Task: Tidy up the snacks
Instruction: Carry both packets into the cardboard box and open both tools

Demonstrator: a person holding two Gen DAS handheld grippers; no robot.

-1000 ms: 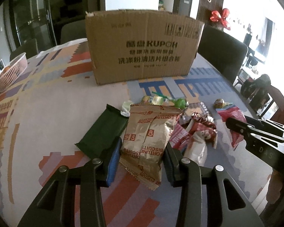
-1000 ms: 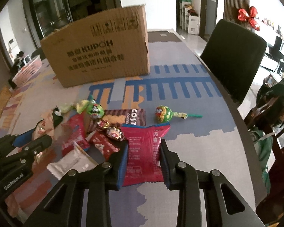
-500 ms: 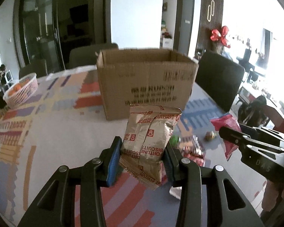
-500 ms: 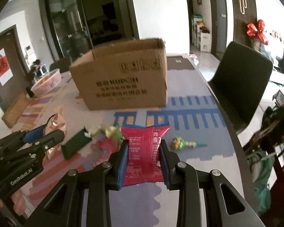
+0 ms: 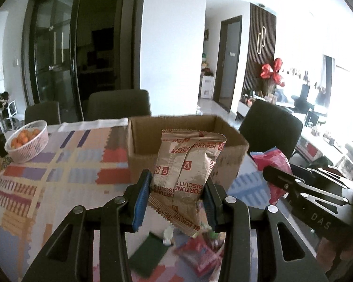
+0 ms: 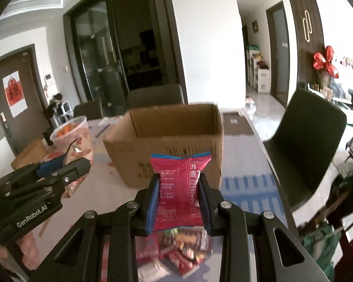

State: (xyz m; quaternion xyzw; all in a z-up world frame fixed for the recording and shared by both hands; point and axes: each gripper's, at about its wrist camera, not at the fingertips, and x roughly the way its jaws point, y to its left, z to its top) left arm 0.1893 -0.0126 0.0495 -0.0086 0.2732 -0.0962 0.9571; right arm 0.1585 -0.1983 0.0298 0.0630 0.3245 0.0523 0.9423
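Above the tabletop: two packets are held up at once, each short of the box [image 5: 188,145], whose top is open.
Left tool [image 5: 176,202]: clenched on the biscuit pack [image 5: 186,176]; the pack is gripped low on its sides, most of it standing free above the pads.
Right tool [image 6: 178,204]: clenched on the red packet [image 6: 180,188], gripped by its edges, top seam flared above the pads.
Box: set further along the tabletop [image 5: 47,176], near wall facing both tools; some of the inside is seen, no contents made out.
Pile: the remaining snacks [image 6: 176,253] are left below the tools, blurred.
Risk, slip: the biscuit pack is soft and crinkled, so it could be squeezed out or allowed to sag if the grip is eased before the rim is cleared.
Risk, rim: a packet carried too low could be caught on the near wall and dropped outside.
Risk, clash: the two tools are held close side by side, so they could be knocked together if both are brought to the opening at once.
Hidden: the box floor is screened by its near wall and by the packets.
Cut off: the hands on the tools are not seen.
Hard to read: the red packet's print is small, and the pile's wrappers cannot be told apart.
Bystander: the basket [image 5: 28,144] of orange fruit is well clear at the left.
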